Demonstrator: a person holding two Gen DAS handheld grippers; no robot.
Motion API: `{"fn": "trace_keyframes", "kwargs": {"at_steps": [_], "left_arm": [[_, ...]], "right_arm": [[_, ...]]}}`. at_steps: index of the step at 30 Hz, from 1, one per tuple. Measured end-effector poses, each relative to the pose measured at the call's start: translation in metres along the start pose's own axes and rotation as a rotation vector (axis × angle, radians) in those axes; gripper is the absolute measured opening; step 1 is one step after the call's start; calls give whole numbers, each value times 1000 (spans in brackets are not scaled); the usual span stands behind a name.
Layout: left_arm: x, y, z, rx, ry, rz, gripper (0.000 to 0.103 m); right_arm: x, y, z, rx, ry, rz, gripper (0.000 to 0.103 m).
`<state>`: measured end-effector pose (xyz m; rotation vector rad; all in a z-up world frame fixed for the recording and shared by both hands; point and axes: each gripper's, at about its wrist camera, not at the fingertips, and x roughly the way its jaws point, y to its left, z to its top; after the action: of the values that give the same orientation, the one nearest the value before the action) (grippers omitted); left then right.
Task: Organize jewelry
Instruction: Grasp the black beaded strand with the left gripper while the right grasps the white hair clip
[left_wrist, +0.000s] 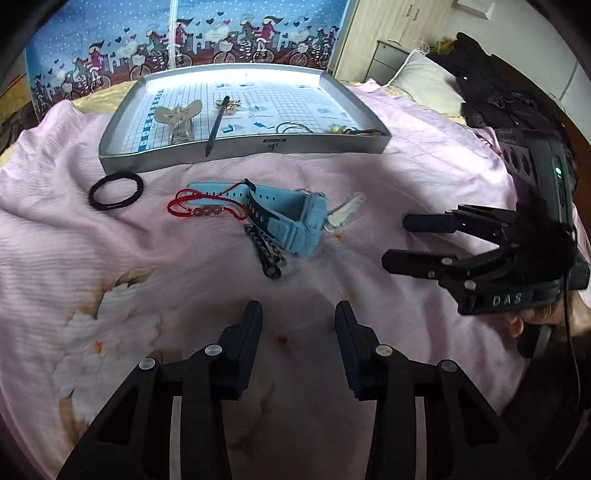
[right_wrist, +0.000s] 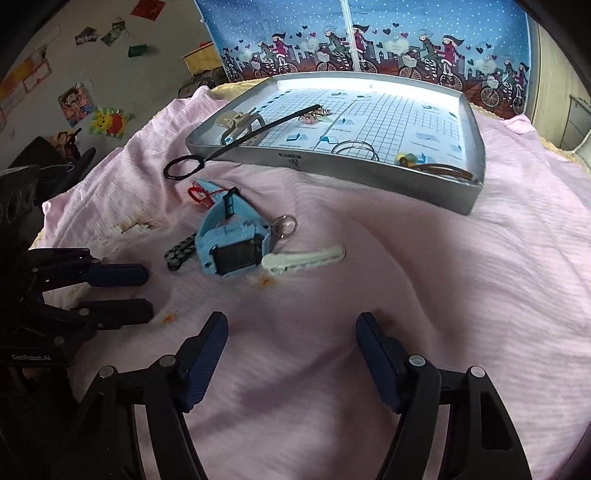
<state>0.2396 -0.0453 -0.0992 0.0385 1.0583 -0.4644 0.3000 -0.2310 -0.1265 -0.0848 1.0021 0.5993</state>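
Lying ahead of both claws on the pink bedsheet (right_wrist: 406, 258), the pale-blue rubber-strapped watch (left_wrist: 291, 221) sits short of the silver tray (left_wrist: 236, 151). Its strap runs leftward. Left claw (left_wrist: 298, 314) and right claw (right_wrist: 291, 325) both gape empty; neither is clearly nearer.

Blue watch (left_wrist: 291, 221) on pink sheet (left_wrist: 406, 177) (red bracelet (left_wrist: 201, 206) beside it), silver tray (left_wrist: 243, 147) behind.
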Motion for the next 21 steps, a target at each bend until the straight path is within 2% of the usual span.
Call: {"fn": "trace_keyframes", "kwargs": {"at_steps": [6,14,21], "left_arm": [[15,8,15,-12,-2,38,31],[26,9,23,15,-12,90,31],[29,13,23,19,-6,124,20]], "right_arm": [[17,-11,8,14,-14,-36,70],[25,-9,16,-8,-40,-61,73],[36,1,23,-68,-45,-90,79]]}}
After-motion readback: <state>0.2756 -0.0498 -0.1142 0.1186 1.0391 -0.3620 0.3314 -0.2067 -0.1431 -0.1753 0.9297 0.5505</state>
